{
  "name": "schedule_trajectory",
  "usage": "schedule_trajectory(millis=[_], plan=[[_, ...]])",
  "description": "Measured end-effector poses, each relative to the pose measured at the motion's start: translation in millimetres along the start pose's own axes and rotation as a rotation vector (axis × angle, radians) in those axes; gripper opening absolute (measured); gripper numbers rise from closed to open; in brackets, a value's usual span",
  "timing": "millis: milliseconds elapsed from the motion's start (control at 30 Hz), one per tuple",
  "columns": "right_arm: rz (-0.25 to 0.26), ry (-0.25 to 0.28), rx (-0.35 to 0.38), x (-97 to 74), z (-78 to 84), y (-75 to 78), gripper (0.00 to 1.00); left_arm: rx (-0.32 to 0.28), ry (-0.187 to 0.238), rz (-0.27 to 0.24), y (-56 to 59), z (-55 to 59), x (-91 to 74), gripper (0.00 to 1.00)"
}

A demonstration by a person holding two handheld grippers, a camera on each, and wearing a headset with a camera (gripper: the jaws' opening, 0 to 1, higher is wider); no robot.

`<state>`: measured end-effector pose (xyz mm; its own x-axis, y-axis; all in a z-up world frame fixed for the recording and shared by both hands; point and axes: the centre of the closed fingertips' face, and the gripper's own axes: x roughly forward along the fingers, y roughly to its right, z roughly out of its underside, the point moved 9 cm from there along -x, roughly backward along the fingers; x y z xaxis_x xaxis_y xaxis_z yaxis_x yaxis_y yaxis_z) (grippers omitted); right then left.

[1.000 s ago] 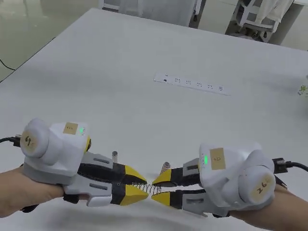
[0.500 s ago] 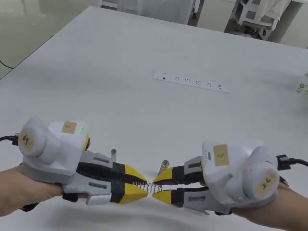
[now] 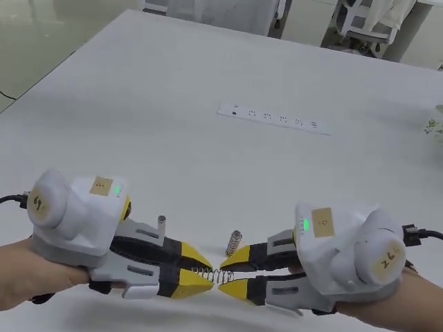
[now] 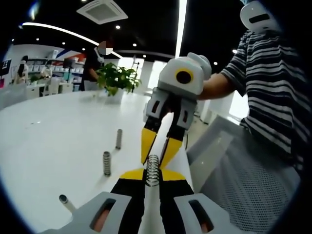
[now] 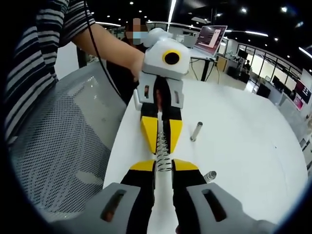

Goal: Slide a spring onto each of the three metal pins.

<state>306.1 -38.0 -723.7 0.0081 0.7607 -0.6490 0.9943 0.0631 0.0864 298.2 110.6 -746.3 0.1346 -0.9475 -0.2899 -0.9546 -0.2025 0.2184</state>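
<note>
The left tool (image 3: 205, 277) and right tool (image 3: 226, 275) each clamp one end of the spring (image 3: 216, 276). It is likely light and bendy, best gripped at the ends.

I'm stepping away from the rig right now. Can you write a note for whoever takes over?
Both the left gripper and right gripper are shut on one spring, an end each, over the table. The sprung pin is done. The bare pin and second bare pin are left: seat this spring on one, then one more spring on the other.
</note>
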Motion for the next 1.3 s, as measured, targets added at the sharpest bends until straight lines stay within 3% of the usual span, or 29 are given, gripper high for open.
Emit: schedule_trajectory(millis=[233,700,1300], plan=[[-0.014,-0.005,0.038,-2.5,8.8,-3.3,0.13,0.011,-0.014,0.037,-0.3,-0.8,0.6,0.02],[-0.033,0.015,0.084,-4.3,8.2,-7.7,0.08,0.042,-0.041,0.089,1.9,-4.1,3.7,0.02],[0.004,-0.001,-0.075,-15.8,-12.2,-9.1,0.07,0.061,-0.063,0.080,5.1,-1.1,5.6,0.02]])
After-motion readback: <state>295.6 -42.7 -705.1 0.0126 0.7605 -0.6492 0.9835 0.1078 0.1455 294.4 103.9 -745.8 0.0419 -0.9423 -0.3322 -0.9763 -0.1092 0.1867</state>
